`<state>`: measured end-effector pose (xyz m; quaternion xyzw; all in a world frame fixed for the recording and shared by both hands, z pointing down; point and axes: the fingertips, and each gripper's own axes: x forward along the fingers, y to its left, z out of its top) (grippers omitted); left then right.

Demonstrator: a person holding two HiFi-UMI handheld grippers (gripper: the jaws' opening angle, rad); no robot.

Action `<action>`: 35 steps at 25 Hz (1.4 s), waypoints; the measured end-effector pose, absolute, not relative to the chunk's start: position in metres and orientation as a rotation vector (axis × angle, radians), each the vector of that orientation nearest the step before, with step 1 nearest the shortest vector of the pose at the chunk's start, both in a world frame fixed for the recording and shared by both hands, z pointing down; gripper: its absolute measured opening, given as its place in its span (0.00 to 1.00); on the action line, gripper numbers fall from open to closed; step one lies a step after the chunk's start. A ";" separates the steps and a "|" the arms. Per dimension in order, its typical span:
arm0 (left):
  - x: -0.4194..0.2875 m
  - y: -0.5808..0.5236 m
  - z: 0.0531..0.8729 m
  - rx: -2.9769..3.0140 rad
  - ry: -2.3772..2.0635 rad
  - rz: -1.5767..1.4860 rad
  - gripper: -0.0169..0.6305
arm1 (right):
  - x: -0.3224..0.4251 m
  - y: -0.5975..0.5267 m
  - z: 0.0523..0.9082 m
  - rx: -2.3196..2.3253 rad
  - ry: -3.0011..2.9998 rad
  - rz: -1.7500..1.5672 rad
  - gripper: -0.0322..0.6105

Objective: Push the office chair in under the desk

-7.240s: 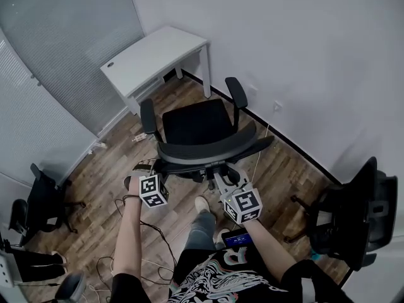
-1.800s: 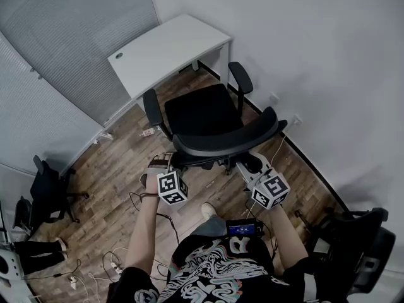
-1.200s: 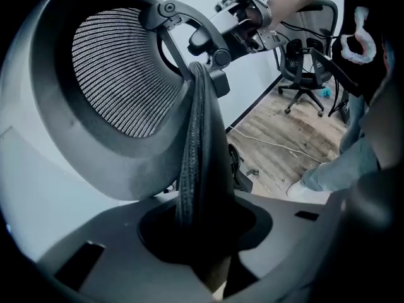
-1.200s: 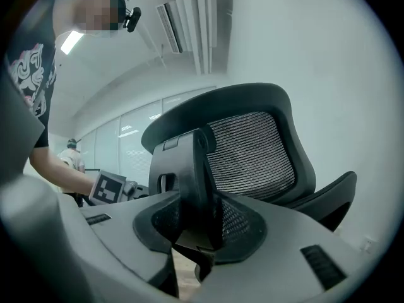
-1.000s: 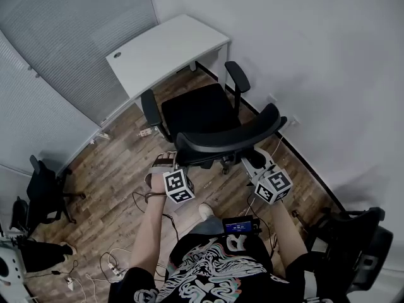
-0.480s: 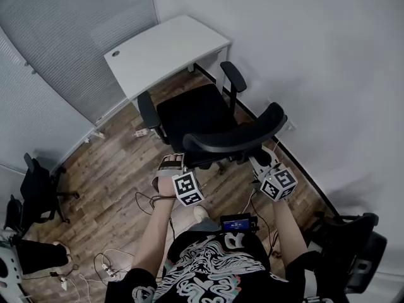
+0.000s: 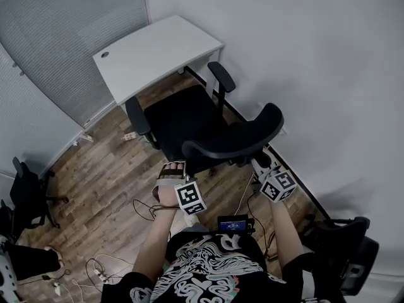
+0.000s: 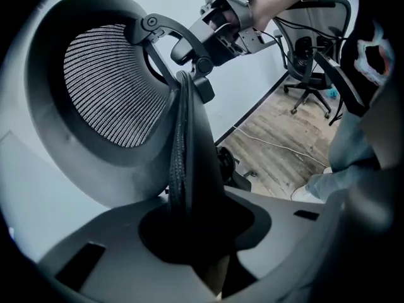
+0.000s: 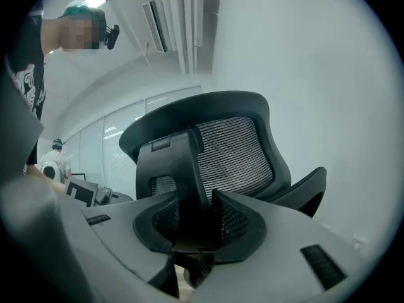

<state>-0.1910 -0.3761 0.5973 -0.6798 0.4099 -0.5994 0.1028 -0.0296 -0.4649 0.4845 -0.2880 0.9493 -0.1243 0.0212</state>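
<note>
You are standing behind the office chair (image 7: 180, 115), looking steeply down on it. It is black, with a mesh backrest (image 7: 237, 142) and two armrests, and it faces the white counter (image 7: 151, 52) in the corner of the room.

Your left claw (image 7: 172, 168) is at the left end of the backrest. In the left gripper view the backrest's edge (image 8: 189, 150) runs straight down between the jaws of the left claw (image 8: 202, 232). They have just been closing and sit tight against it.

Your right claw (image 7: 260, 164) is at the right end. In the right gripper view the right claw (image 9: 196, 235) is clamped on the black bar (image 9: 180, 169) of the backrest's frame, one ribbed pad (image 9: 237, 223) on each side of it.

About seven seconds ago the chair stood well apart from the counter, with bare wooden floor (image 7: 101, 169) between them. Since then it has rolled toward the counter, a little closer in each picture. The front of the seat now lies just beside the counter's near edge, and the far armrest (image 7: 218, 81) is close to the counter's corner. Most of the seat is still out in the open. Both claws have kept their places on the backrest throughout.

Loose cables (image 7: 142, 210) trail over the floor by your feet. A second black chair (image 7: 344, 254) stands at the lower right.
</note>
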 end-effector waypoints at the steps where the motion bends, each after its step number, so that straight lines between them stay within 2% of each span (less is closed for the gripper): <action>1: -0.187 -0.377 0.599 -2.005 1.212 -1.771 0.21 | -0.026 -0.467 0.486 -0.893 2.942 -0.389 0.23; 9: -0.169 -0.390 0.596 -1.989 1.239 -1.774 0.21 | -0.012 -0.487 0.482 -0.857 2.932 -0.380 0.23; 35: -0.171 -0.428 0.592 -2.001 1.377 -1.803 0.21 | -0.030 -0.536 0.480 -0.573 3.050 -0.342 0.23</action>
